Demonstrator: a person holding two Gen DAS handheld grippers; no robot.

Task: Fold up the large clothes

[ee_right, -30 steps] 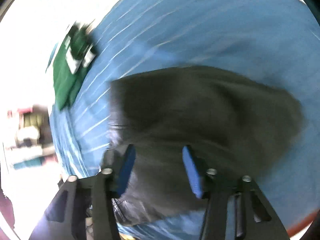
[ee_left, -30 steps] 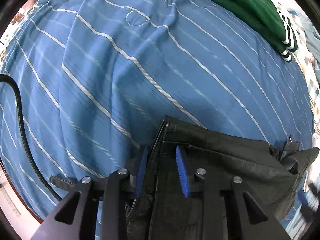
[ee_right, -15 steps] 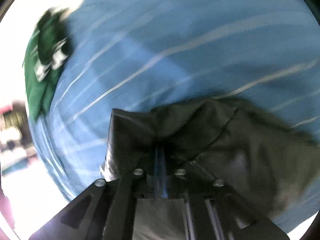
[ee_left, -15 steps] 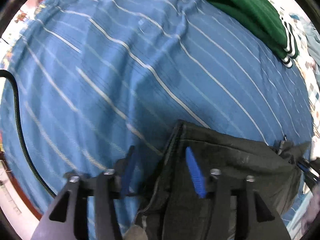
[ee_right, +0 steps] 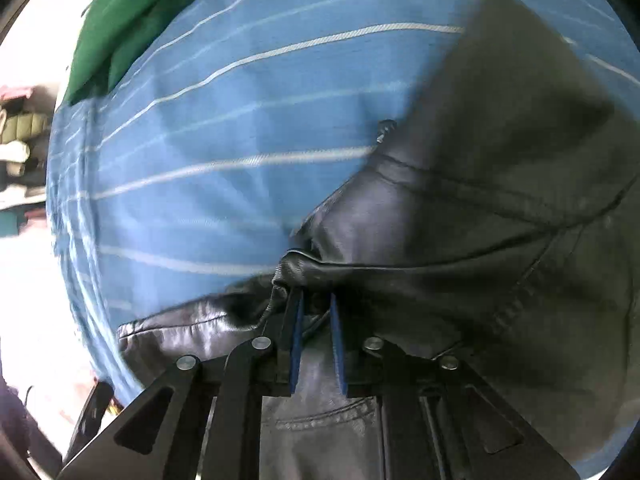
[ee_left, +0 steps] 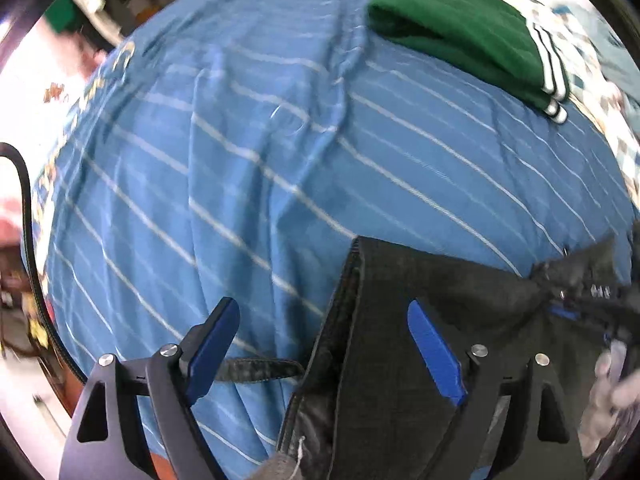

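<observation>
- The black leather jacket (ee_right: 460, 248) lies on the blue striped bedspread (ee_left: 280, 152), filling the lower right of both wrist views, from about 3 to 6 o'clock.
- The right gripper (ee_right: 316, 332) is nearly closed, pinching a bunched fold of the jacket between its pads. Judged risk: the leather looks slick and thick, so a thin pinch could slip out during a pull.
- The left gripper (ee_left: 324, 344) has its jaws opening wide; the jacket's straight edge sits between them, untouched by either pad. That side is loose and may slump or unfold.
- A thin dark strap (ee_left: 256, 368) at 7 o'clock trails off the jacket and could snag the left finger.
- Open room: bare bedspread from 9 to 12 o'clock in the left view. The folded green garment (ee_left: 460, 28) at 1 o'clock is well apart; the bed's edge runs near at 8 o'clock.
</observation>
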